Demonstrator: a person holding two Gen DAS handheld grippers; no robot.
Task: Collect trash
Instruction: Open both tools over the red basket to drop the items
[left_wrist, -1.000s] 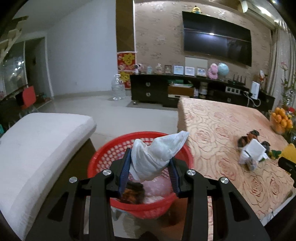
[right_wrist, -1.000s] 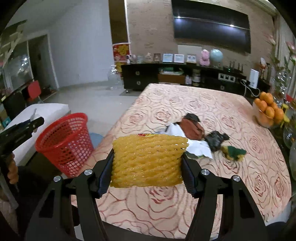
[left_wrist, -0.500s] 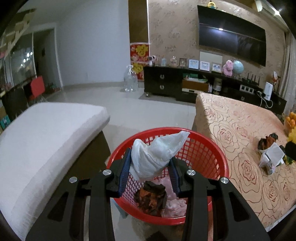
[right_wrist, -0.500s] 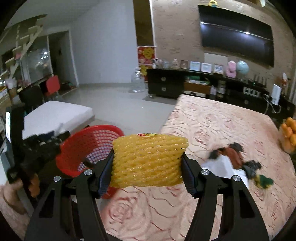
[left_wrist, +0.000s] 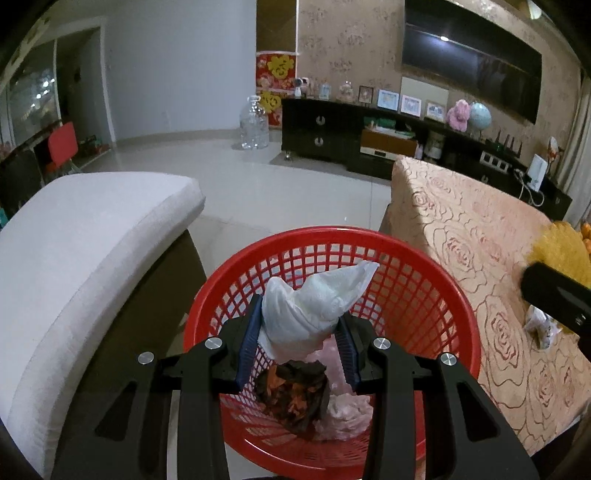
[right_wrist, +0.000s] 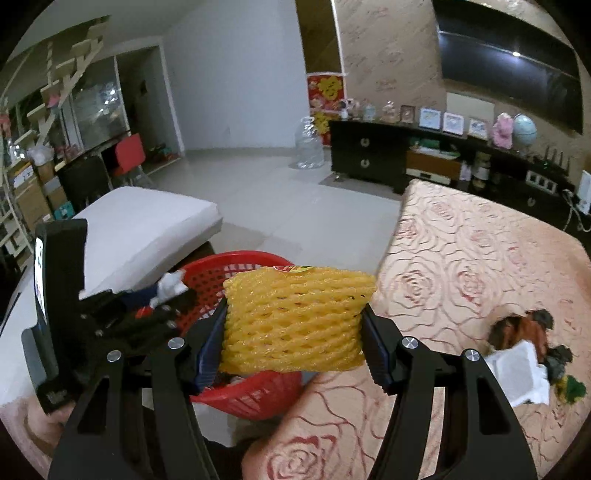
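My left gripper (left_wrist: 300, 341) is shut on a crumpled white tissue (left_wrist: 314, 306) and holds it above the red mesh basket (left_wrist: 424, 295), which holds dark peel scraps (left_wrist: 295, 395) and pink paper. My right gripper (right_wrist: 295, 343) is shut on a yellow foam fruit net (right_wrist: 295, 321), held over the table edge beside the basket (right_wrist: 255, 398). The left gripper with its tissue (right_wrist: 170, 288) shows in the right wrist view. More trash, white paper (right_wrist: 517, 373) and dark peels (right_wrist: 524, 325), lies on the table.
The table has a rose-patterned cloth (left_wrist: 480, 229). A white cushioned seat (left_wrist: 85, 236) stands left of the basket. A dark TV cabinet (left_wrist: 332, 136) and a water jug (left_wrist: 254, 125) stand at the far wall across a tiled floor.
My left gripper has moved further over the basket with the tissue. My right gripper has swung left from the table toward the basket with the foam net.
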